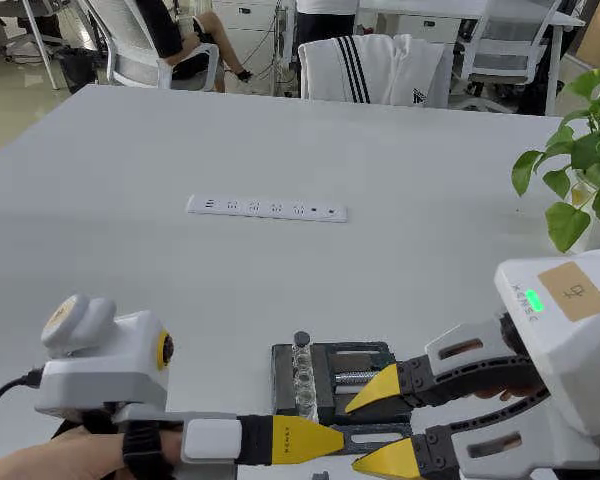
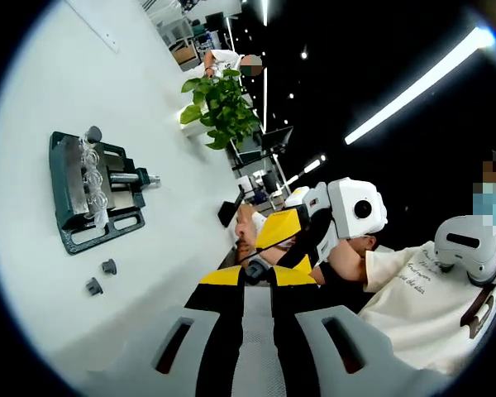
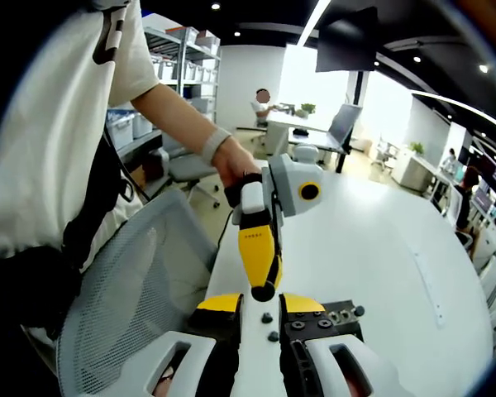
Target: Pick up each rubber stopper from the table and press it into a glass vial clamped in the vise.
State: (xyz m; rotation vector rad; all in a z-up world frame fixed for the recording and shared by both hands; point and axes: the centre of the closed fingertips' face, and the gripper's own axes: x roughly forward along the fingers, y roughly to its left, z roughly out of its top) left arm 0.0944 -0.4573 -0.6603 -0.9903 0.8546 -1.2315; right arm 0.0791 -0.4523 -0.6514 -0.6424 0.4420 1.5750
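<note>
Two grippers are meeting tip to tip over the near edge of the table (image 1: 160,280). The left gripper (image 2: 258,275) is lying level in a hand (image 1: 70,458) at the lower left and pointing right, its jaws clenching what looks like a dark stopper (image 3: 264,291). The right gripper (image 3: 262,304) is reaching in from the lower right and pointing left, its jaws standing apart and gripping nothing. Two loose stoppers (image 3: 267,318) are lying on the table below the tips, just in front of the vise (image 1: 358,362). The vise is sitting close to the near edge, clamping a row of upright vials (image 1: 302,375). An end stopper (image 1: 301,339) is sitting at the far end of that row; whether it is pressed in, I cannot tell. Beyond the vise, bare tabletop is stretching wide to a power strip (image 1: 267,208) lying flat mid-table, and on past it. A plant (image 1: 580,160) is crowding the right edge. Chairs (image 1: 375,70) are standing past the far edge.
</note>
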